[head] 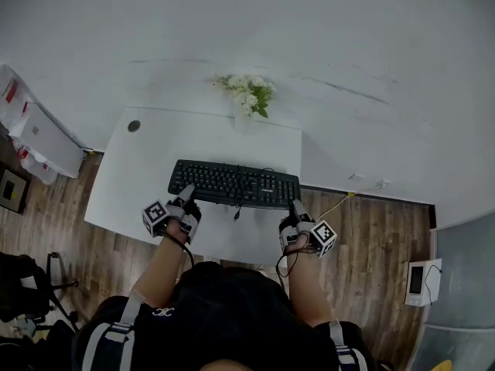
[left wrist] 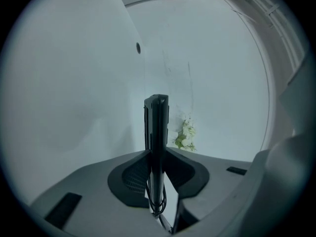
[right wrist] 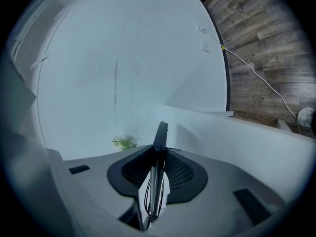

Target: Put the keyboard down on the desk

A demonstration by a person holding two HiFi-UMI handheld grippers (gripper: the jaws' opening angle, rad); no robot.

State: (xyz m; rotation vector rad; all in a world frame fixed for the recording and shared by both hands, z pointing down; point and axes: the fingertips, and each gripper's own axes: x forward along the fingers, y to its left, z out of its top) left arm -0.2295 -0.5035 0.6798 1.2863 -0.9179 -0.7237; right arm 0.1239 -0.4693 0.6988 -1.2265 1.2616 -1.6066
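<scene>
A black keyboard hangs level over the white desk, held at both near corners. My left gripper is shut on its left end, and in the left gripper view the keyboard stands edge-on, clamped between the dark pads. My right gripper is shut on the right end, where the keyboard's edge runs between the pads in the right gripper view. A thin black cable dangles from the keyboard's front.
A vase of white flowers stands at the desk's back edge against the wall. A round cable hole sits at the desk's back left. White boxes lie left of the desk, and a yellow cable runs across the wooden floor on the right.
</scene>
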